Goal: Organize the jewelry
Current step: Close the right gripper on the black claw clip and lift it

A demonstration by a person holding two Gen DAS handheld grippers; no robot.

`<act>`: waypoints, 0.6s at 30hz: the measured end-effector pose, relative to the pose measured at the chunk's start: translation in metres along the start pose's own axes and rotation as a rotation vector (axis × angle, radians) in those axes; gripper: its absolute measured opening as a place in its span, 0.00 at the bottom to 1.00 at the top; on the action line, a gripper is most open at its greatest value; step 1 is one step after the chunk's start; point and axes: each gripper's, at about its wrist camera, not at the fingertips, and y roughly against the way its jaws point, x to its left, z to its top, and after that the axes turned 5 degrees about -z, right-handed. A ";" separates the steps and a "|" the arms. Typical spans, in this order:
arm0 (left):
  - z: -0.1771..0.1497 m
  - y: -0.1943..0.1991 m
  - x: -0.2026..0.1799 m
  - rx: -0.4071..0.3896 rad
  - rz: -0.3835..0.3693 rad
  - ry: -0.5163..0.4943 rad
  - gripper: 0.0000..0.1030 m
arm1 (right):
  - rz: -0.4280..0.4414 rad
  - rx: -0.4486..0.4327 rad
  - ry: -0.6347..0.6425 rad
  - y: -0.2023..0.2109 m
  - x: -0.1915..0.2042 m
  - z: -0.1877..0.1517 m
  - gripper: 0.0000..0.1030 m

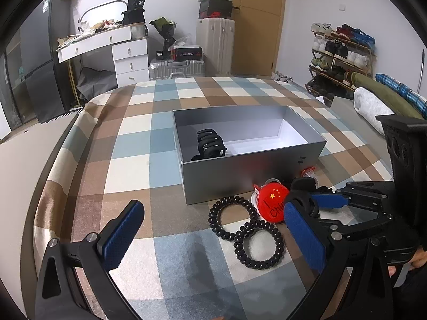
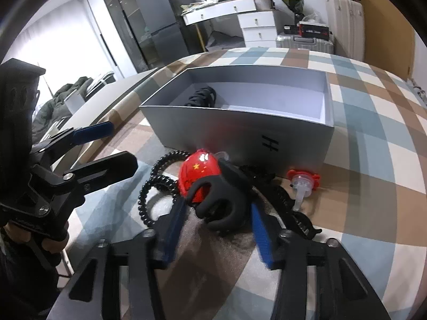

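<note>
Left wrist view, left to right. Left gripper [image 1: 213, 229] hangs low over the checked cloth [image 1: 128, 170], jaws spread wide, nothing between them; one blue pad at lower left, the other at lower right. Centre: grey box [image 1: 240, 176] open, one black claw clip [image 1: 209, 144] already inside at its left end. So one item looks stowed; the rest is still out. In front of the box: two black spiral hair ties [image 1: 245, 232] lying overlapped on the cloth, red badge [image 1: 273, 202] just right of them, touching the box's near wall or nearly. Right edge: right gripper [image 1: 311, 204] reaching in beside the badge.

Right wrist view, left to right. Left gripper [image 2: 106, 146] at left, open, a hand gripping its handle at lower left. Spiral ties [image 2: 157, 184], then red badge [image 2: 197, 178]. Centre: second black claw clip [image 2: 224, 202] sits between the right gripper's [image 2: 216, 226] blue pads; whether the pads press it cannot be told. A third dark clip [image 2: 293, 208] lies right of it, then a clear-and-red small piece [image 2: 303, 184] near the box corner.

Right gripper pitched downward, low to the cloth. Likely step: grasp this clip, lift to box.
</note>
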 end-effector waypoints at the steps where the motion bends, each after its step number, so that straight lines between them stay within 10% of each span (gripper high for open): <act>1: 0.000 0.000 0.000 0.001 0.000 0.000 0.99 | 0.001 -0.014 0.005 0.004 0.000 0.001 0.44; 18: -0.013 -0.013 -0.024 0.135 -0.080 -0.141 0.99 | 0.069 -0.197 -0.039 0.050 -0.015 0.015 0.44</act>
